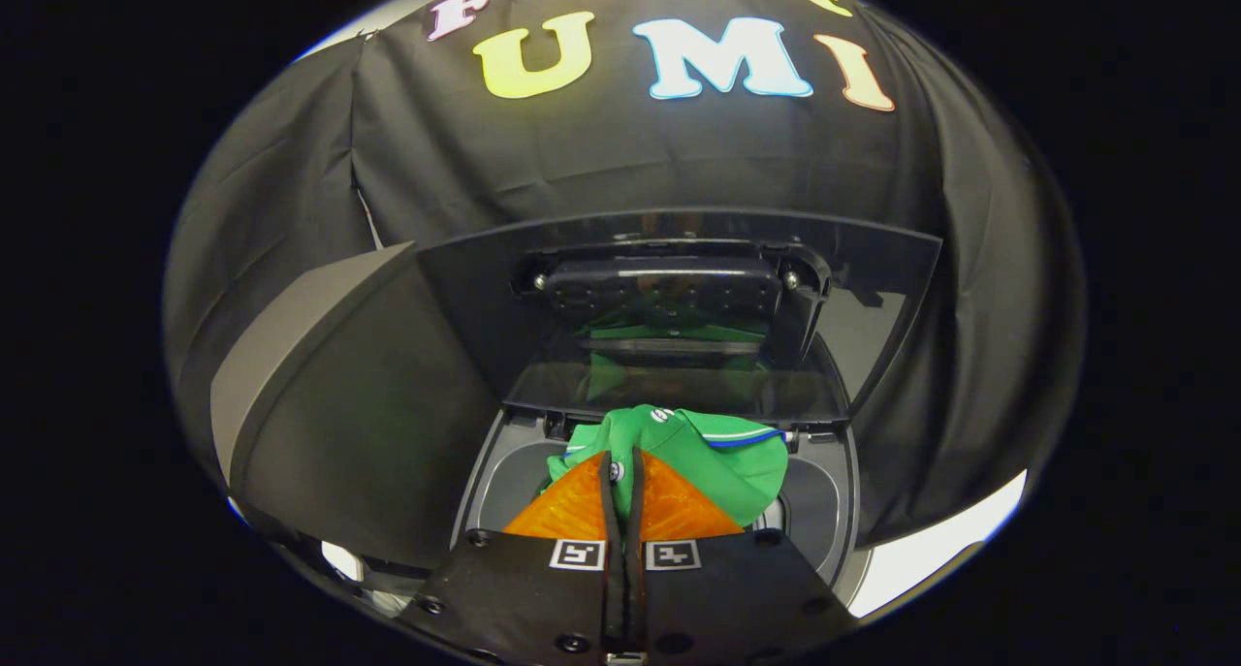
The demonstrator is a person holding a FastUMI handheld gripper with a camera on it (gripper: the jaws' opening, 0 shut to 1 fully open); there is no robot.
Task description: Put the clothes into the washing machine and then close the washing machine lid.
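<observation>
While the gripper [625,472] pinches a fold of the green shirt [713,458] between both fingers, the shirt hangs over the open washing machine [843,511], whose lid [679,307] stands upright behind.

Nothing you can actually read here, no words or numbers. All you've got is two square black-and-white coded marker tags [578,555] sitting side by side on the gripper body, right behind the fingers, no brand showing.
</observation>
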